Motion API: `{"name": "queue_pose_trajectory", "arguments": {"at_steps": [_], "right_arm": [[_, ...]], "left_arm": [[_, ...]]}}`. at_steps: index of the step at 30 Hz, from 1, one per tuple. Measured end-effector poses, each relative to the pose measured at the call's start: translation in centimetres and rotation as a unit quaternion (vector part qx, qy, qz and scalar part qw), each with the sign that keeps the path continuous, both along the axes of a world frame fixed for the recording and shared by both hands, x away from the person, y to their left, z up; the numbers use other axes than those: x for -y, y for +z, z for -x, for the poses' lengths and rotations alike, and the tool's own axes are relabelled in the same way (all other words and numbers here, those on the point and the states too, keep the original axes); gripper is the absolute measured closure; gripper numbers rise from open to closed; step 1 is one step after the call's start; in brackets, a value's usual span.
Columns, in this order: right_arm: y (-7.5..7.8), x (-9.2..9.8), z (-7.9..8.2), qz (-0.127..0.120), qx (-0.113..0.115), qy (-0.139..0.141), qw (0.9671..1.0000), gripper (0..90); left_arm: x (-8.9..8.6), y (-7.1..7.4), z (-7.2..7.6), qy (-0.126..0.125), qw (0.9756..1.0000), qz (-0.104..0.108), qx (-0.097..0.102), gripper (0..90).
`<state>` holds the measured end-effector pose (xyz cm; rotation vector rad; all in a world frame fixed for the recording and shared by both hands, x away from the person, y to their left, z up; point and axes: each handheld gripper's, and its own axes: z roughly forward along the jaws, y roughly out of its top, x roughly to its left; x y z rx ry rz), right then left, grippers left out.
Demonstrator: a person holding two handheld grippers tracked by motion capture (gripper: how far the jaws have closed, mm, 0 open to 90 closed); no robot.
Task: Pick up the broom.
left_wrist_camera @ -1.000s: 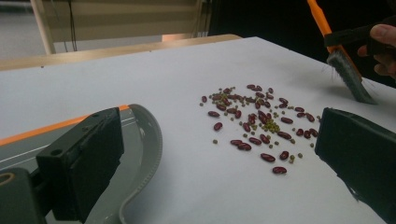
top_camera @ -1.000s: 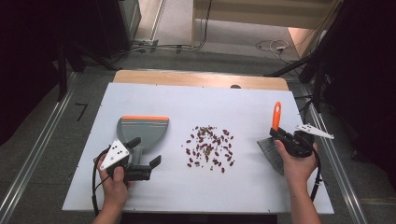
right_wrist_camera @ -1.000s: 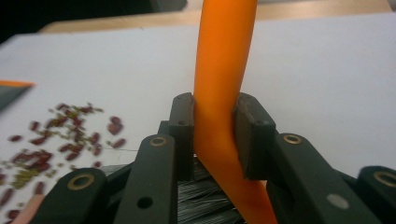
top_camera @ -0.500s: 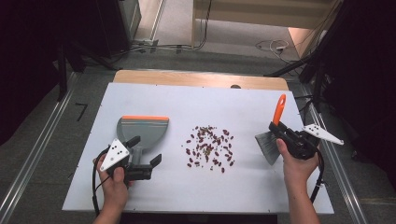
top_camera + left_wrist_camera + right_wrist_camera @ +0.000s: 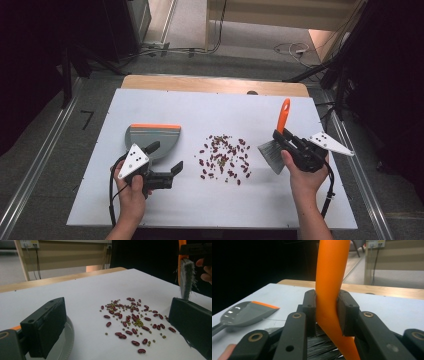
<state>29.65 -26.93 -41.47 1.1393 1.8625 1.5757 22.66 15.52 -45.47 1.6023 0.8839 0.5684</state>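
Your right gripper (image 5: 281, 141), clamped on the brush (image 5: 276, 138), has lifted and swung toward the beans (image 5: 223, 157) mid-table, so sweeping looks next, while your left gripper (image 5: 166, 158), jaws apart over the dustpan (image 5: 150, 138) handle, holds nothing; open table lies all round, edges well off.

Brush (image 5: 332, 290) handle's top is cut off in the right gripper view
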Motion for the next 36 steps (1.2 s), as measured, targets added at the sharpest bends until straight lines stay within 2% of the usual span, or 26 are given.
{"name": "queue_pose_trajectory", "arguments": {"at_steps": [2,6,7,12,14,17,19,21,26,35,36], "right_arm": [[0.0,-1.2,0.2,0.002,0.002,0.011,0.9999,69.5],[0.1,-2.4,0.4,0.004,0.005,0.021,0.9998,69.6],[0.2,-3.1,0.5,0.001,0.007,0.027,0.9996,69.5],[0.5,-4.7,0.9,0.003,0.013,0.045,0.9989,69.5],[0.5,-5.2,1.0,-0.002,0.012,0.051,0.9986,69.5],[0.6,-5.9,1.2,-0.002,0.014,0.059,0.9982,69.5],[0.7,-6.4,1.4,-0.002,0.015,0.063,0.9979,69.5],[0.7,-6.7,1.6,-0.004,0.016,0.067,0.9976,69.5],[0.8,-7.3,1.9,-0.006,0.018,0.072,0.9972,69.5],[0.9,-8.4,2.6,-0.013,0.026,0.076,0.9967,69.5],[1.0,-8.6,2.7,-0.014,0.026,0.077,0.9966,69.5]], "left_arm": [[0.6,0.1,0.0,-0.008,1.0000,-0.002,0.001,2.6],[1.6,0.3,-0.1,-0.041,0.9991,-0.001,-0.013,2.3],[1.9,0.3,-0.2,-0.049,0.9987,0.001,-0.016,0.0],[2.5,0.3,-1.1,-0.077,0.9962,0.018,-0.035,0.0],[2.7,0.3,-1.3,-0.083,0.9957,0.024,-0.034,0.0],[3.4,0.5,-1.6,-0.092,0.9950,0.022,-0.033,0.0],[4.0,0.6,-1.9,-0.094,0.9946,0.018,-0.038,0.0],[4.9,0.8,-2.2,-0.105,0.9932,0.024,-0.046,0.0],[6.2,0.9,-2.1,-0.120,0.9912,0.022,-0.051,0.4],[8.9,0.7,-1.7,-0.149,0.9854,0.029,-0.078,9.5],[8.9,0.7,-1.7,-0.149,0.9854,0.029,-0.078,10.8]]}}
